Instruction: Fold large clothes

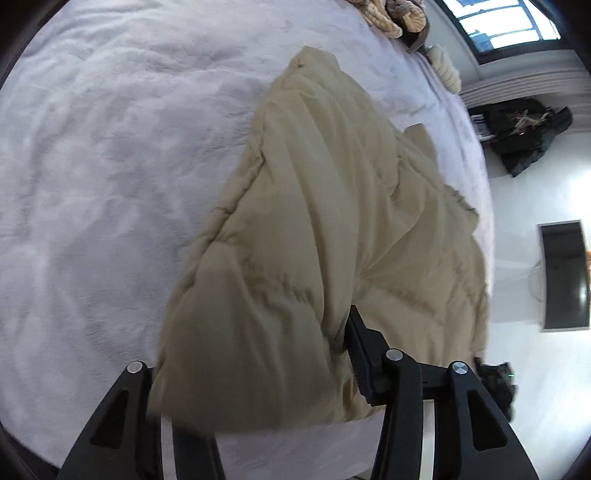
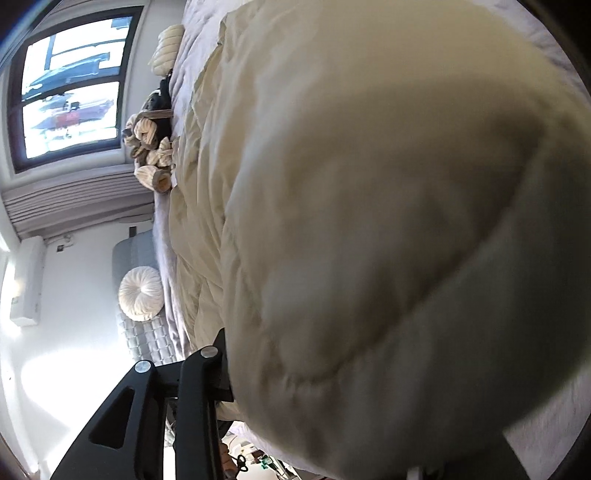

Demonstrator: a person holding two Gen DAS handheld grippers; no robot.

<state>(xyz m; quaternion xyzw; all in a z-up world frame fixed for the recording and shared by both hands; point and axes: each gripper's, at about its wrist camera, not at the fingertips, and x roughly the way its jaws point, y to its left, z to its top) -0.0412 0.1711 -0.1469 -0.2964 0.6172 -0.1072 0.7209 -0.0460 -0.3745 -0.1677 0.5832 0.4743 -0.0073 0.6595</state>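
A puffy beige quilted jacket [image 1: 314, 184] lies on a bed with a pale lilac cover [image 1: 92, 166], stretching away from me. Its near folded end bulges up between the jaws of my left gripper [image 1: 266, 317]. The jaws stand apart; one black finger [image 1: 356, 332] shows beside the fabric and the other is buried under it. In the right wrist view the same jacket [image 2: 369, 184] fills most of the picture, blurred and very close. It covers my right gripper [image 2: 314, 332], where only the left finger [image 2: 219, 354] shows, at the edge of the fabric.
Cream knit clothes [image 1: 391, 14] are piled at the far end of the bed, below a window [image 1: 498, 22]. Beyond the bed's edge are dark garments [image 1: 524, 136] and a dark screen [image 1: 563, 275]. A round white cushion [image 2: 141, 291] sits beside the bed.
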